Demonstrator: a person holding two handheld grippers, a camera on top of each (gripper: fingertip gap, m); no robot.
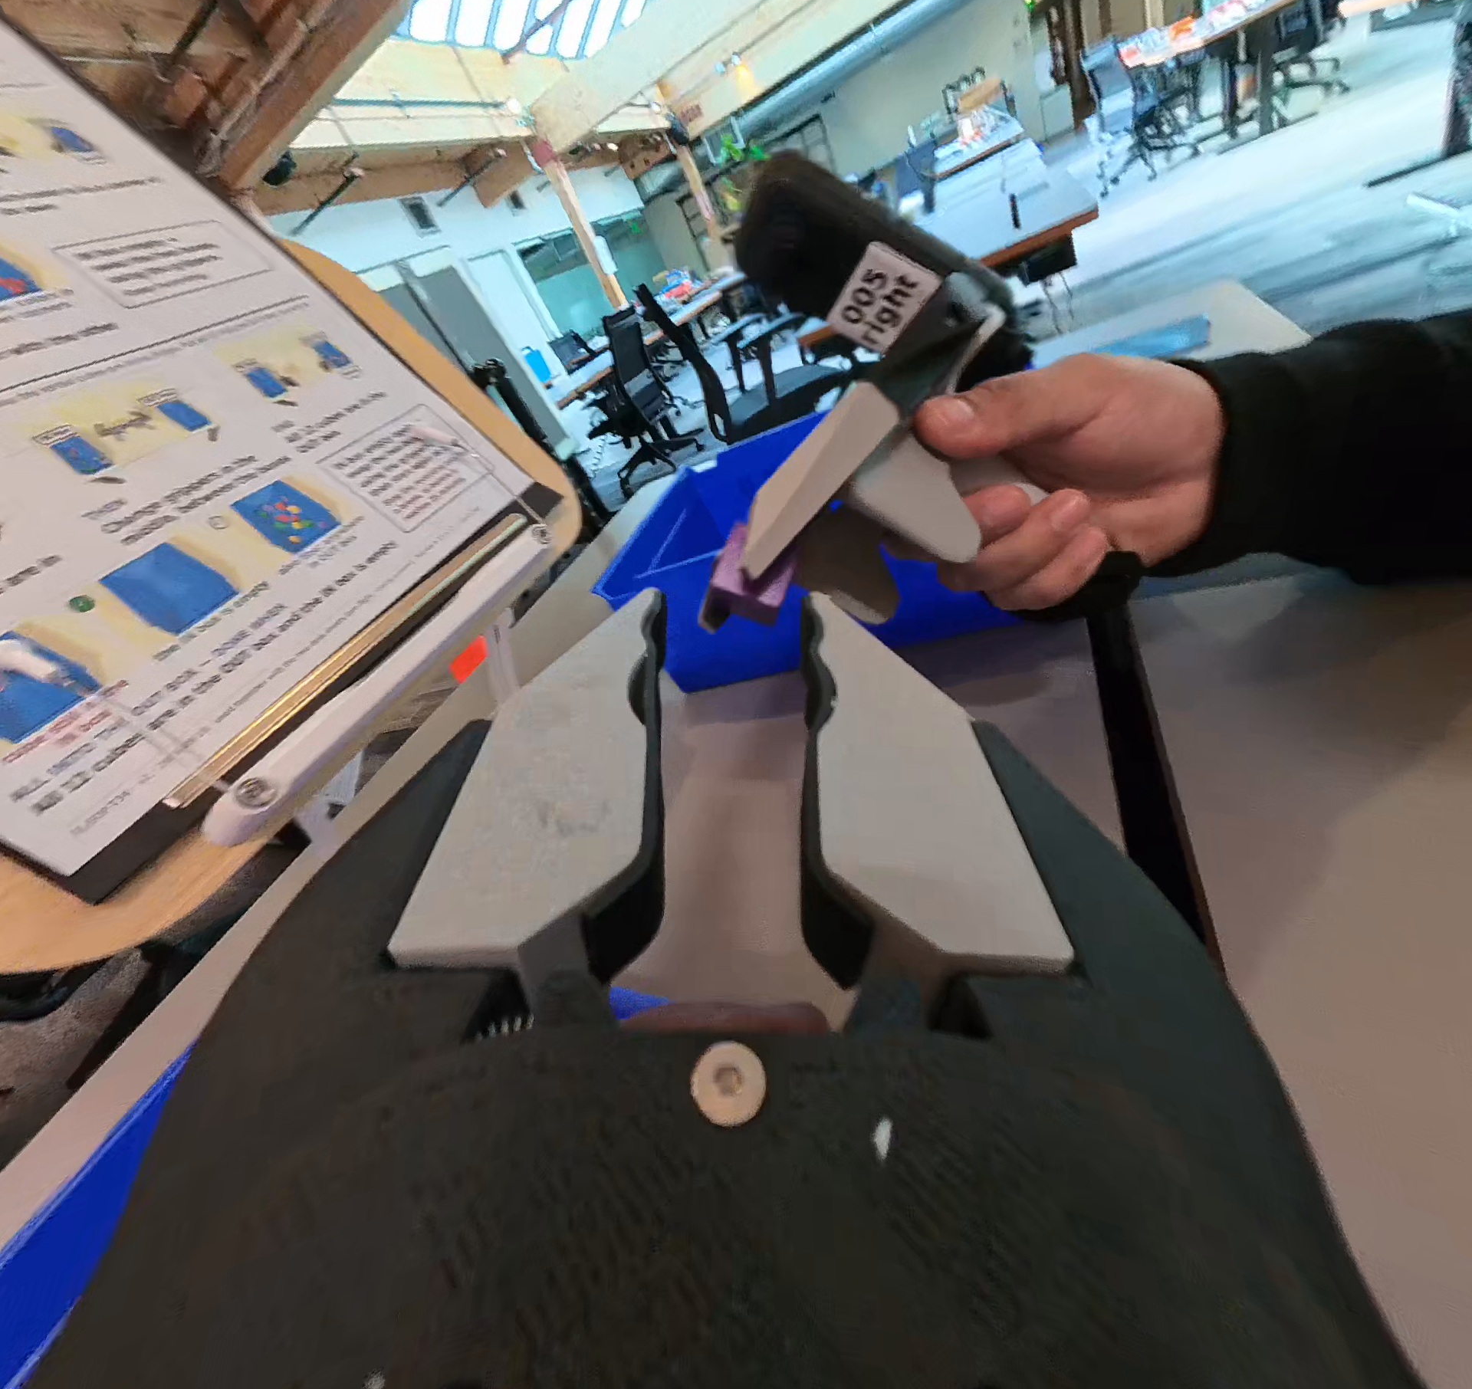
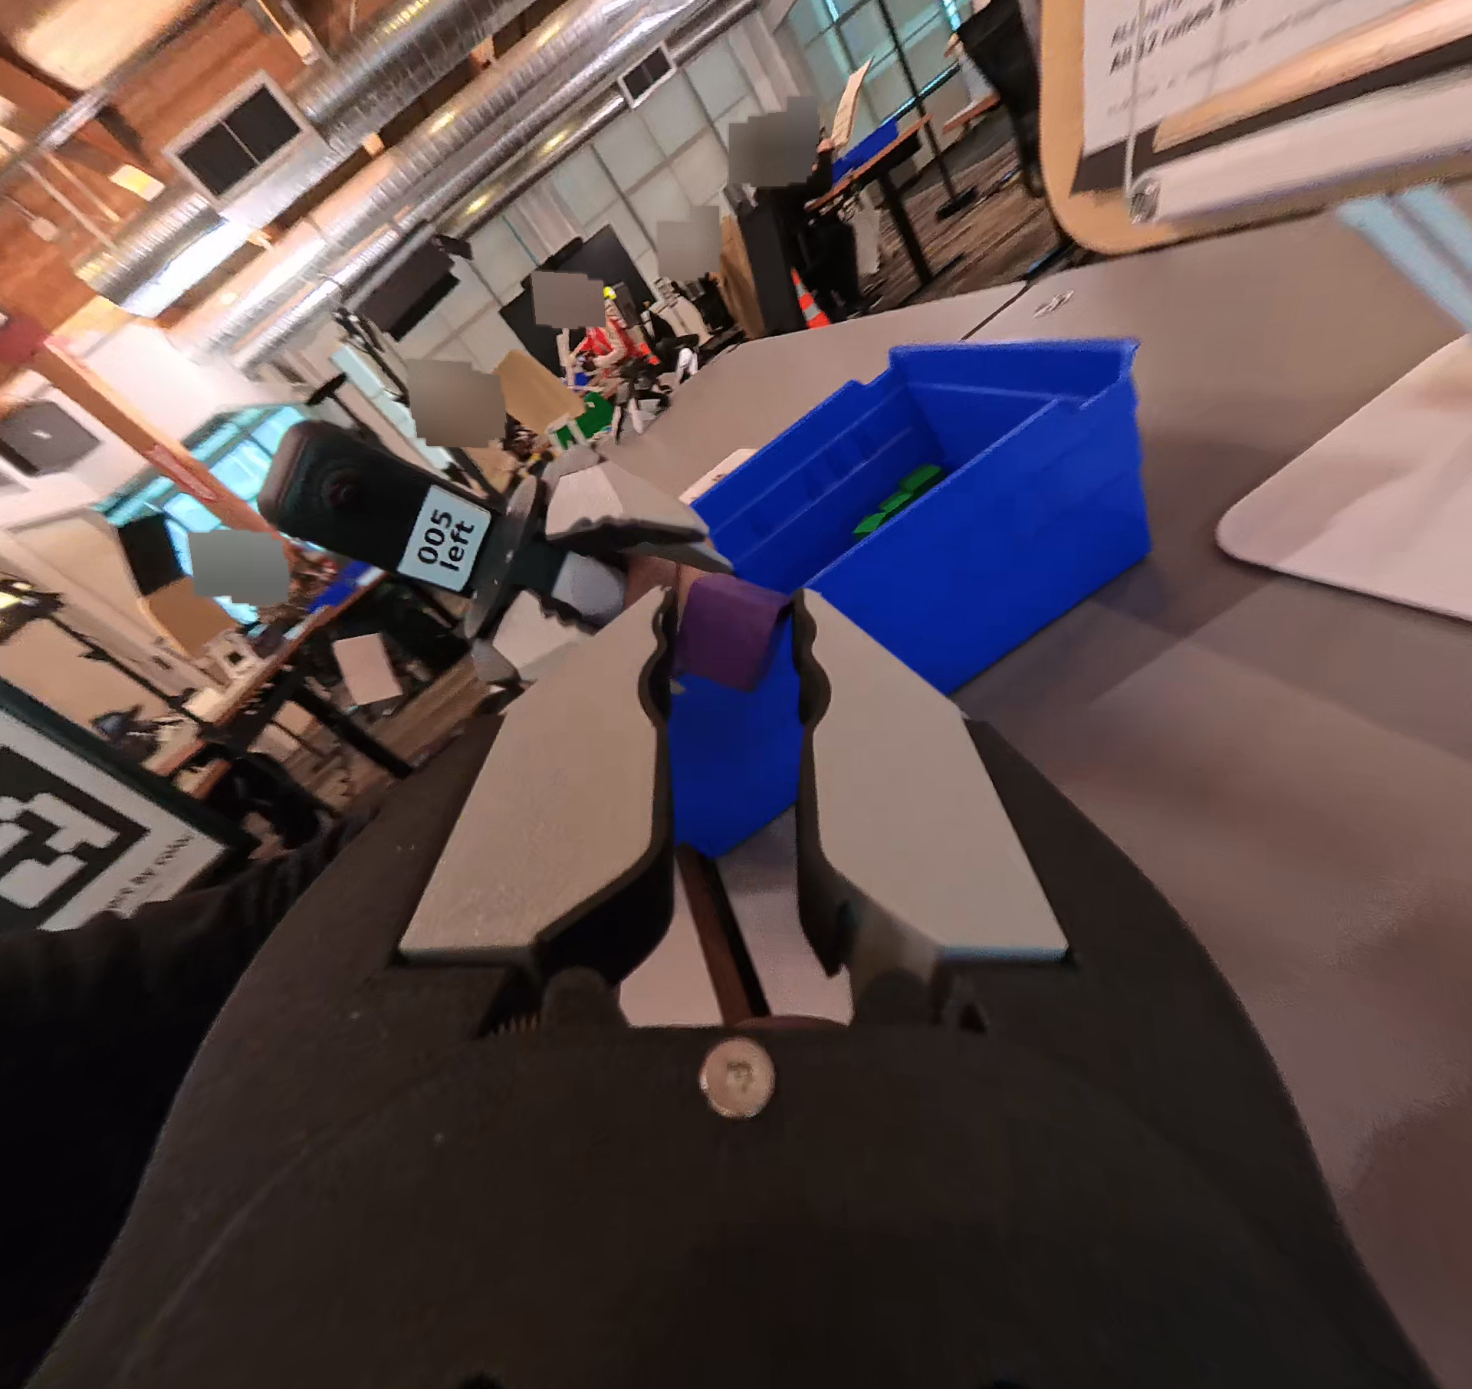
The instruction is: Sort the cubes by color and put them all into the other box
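Right gripper [image 2: 733,618]: my jaws are clamped on a purple cube [image 2: 726,638], pinched at the tips just above centre frame in the right wrist view. In the left wrist view the same gripper [image 1: 777,566] shows right of centre, tilted down to the left, with the purple cube [image 1: 749,585] between its tips and my hand [image 1: 1091,475] wrapped round the handle.

Left gripper [image 1: 733,618]: my jaws stand apart with nothing between them; bare table shows through the gap. In the right wrist view this gripper [image 2: 701,546] sits left of centre, just beside the cube, but there I cannot tell how its jaws stand.

Blue box [image 2: 996,522]: open-topped, on the grey table [image 2: 1195,833], upper right of centre in the right wrist view. The held cube hangs in front of its near corner. In the left wrist view the box [image 1: 685,546] lies at centre, behind the cube.

Green cubes [image 2: 900,502]: several, lying in the box against its right-hand wall; exact count not readable.

Second blue box [image 1: 72,1231]: only an edge visible, lower left corner of the left wrist view.

Instruction sheet [image 1: 199,435]: printed page with small pictures, propped on a stand [image 1: 358,729], filling the left of the left wrist view.

White mat [image 2: 1370,506]: flat on the table, right edge of the right wrist view.

Background: open workspace with desks and office chairs [image 1: 669,379], blurred.
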